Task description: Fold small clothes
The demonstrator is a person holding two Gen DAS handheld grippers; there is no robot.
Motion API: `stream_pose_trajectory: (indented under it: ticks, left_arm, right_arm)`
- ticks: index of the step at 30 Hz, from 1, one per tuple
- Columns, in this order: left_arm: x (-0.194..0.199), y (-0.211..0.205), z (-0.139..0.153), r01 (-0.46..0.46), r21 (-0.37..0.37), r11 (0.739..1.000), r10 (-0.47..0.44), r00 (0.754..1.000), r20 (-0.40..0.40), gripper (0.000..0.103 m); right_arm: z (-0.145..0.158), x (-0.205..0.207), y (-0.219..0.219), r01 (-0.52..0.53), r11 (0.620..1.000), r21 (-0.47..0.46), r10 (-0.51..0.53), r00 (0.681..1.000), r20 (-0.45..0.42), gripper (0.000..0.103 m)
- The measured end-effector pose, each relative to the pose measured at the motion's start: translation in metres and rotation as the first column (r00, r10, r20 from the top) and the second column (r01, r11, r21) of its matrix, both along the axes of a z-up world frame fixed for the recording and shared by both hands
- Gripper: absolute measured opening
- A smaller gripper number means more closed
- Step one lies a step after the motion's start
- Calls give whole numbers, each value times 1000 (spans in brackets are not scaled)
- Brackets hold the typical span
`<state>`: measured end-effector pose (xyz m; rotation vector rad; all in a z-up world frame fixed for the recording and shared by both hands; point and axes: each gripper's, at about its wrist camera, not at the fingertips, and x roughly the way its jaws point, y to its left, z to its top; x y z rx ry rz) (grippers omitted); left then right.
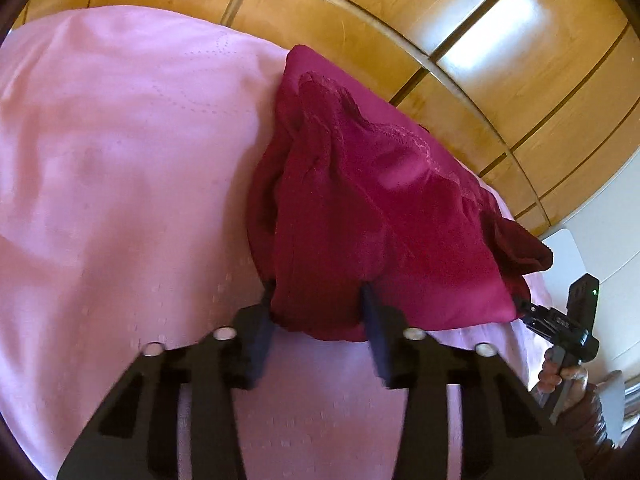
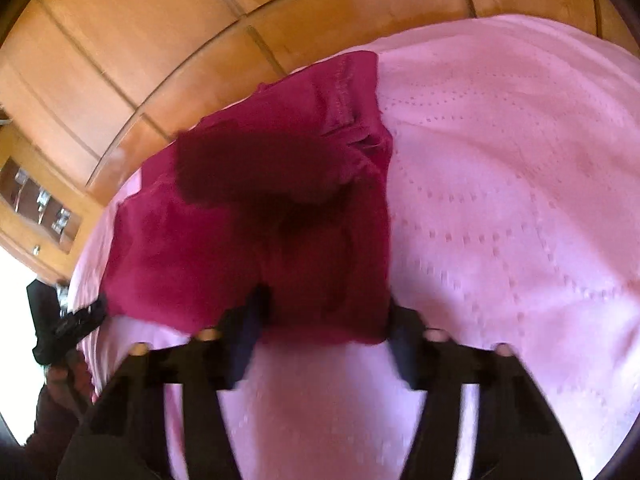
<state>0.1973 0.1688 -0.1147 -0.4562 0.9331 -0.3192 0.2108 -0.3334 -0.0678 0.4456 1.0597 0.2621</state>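
Observation:
A small dark red garment point(image 1: 360, 208) with a lace trim lies bunched on a pink bedspread point(image 1: 120, 160). My left gripper point(image 1: 316, 296) straddles its near edge. The cloth fills the gap between the two fingers, which stand partly apart, and I see no firm pinch. In the right wrist view the same garment point(image 2: 240, 248) lies folded over itself, and my right gripper point(image 2: 326, 312) straddles its near hem in the same way, jaws partly apart. The right gripper point(image 1: 524, 306) also shows at the garment's right corner in the left wrist view.
Wooden cupboard panels point(image 1: 440, 40) rise behind the bed. A hand in a brown sleeve point(image 1: 560, 376) holds the right gripper's handle. The left gripper's body point(image 2: 76, 320) shows at the left edge of the right wrist view. A wooden shelf unit point(image 2: 36, 208) stands far left.

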Motion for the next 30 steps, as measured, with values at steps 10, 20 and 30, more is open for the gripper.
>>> stream_pose_trajectory:
  ticks: [10,20,30]
  left_arm:
    - [-47,-7,11,100,50,994,-100,995,4,23]
    - [-128,-10,11,128,90,988,-123,991,-52,33]
    - [-93,8,35,-52,173,984,43,998,56,62]
  right_arm:
    - [22,-44,0,-96,995,-13,96,995,1,24]
    - [22,-124,-7,-207,978,10,207,972,-111,29]
    - [38,-102,-26,-67,998,-19,67,997,-33,68]
